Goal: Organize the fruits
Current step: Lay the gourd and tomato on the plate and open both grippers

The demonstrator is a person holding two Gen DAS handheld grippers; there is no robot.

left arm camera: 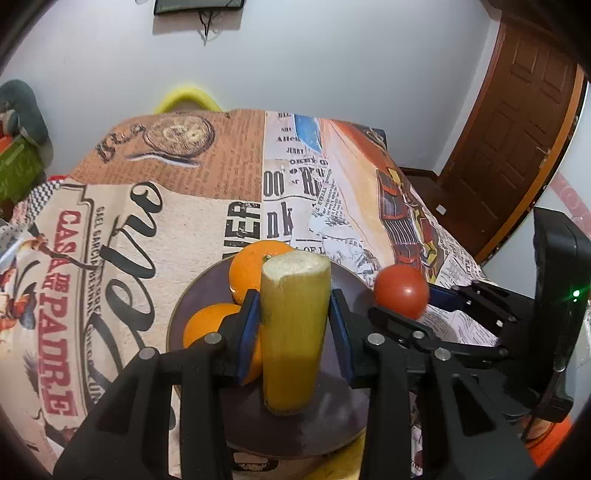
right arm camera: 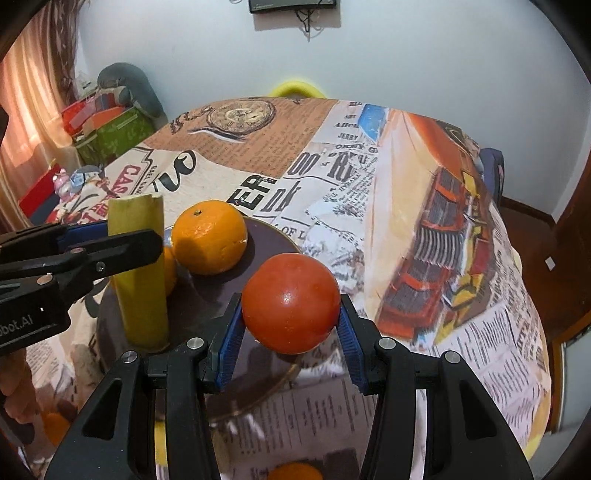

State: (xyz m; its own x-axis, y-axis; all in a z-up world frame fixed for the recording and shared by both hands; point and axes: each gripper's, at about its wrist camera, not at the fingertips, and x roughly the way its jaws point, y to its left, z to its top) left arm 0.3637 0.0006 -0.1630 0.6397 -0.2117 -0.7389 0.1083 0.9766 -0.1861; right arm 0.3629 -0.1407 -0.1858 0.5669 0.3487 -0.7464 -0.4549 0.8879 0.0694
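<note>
Room: white walls, a brown wooden door point(left arm camera: 517, 147) on the right side, and a dark box point(right arm camera: 291, 5) high on the wall with wires hanging down.
Counter: the counter point(right arm camera: 424, 206) wears a bright cloth with newspaper words, a big watch picture and red letters.
Plate: a dark round plate point(left arm camera: 207, 291) sits on the cloth near the front edge.
Oranges: two oranges sit on the plate — the back orange point(left arm camera: 251, 273) at the far side and the front orange point(left arm camera: 207, 325) on the left, close together.
Banana piece: a cut yellow banana piece point(left arm camera: 293, 332) stands straight up, cut end on top, bottom end on the plate, just beside the oranges.
Left gripper: the left gripper point(left arm camera: 295, 325) comes in from the near side, level and low, with its blue pads pinching the banana piece on both sides.
Tomato: a red tomato point(right arm camera: 291, 302) is up in the air over the right edge of the plate.
Right gripper: the right gripper point(right arm camera: 290, 332) reaches in from the right, close to the left one — its two blue pads squeeze the tomato from both sides.
Other stuff: a green box point(right arm camera: 114, 136) with soft things sits past the counter on the left, and a yellow ring thing point(right arm camera: 295, 88) peeks over the far edge.
</note>
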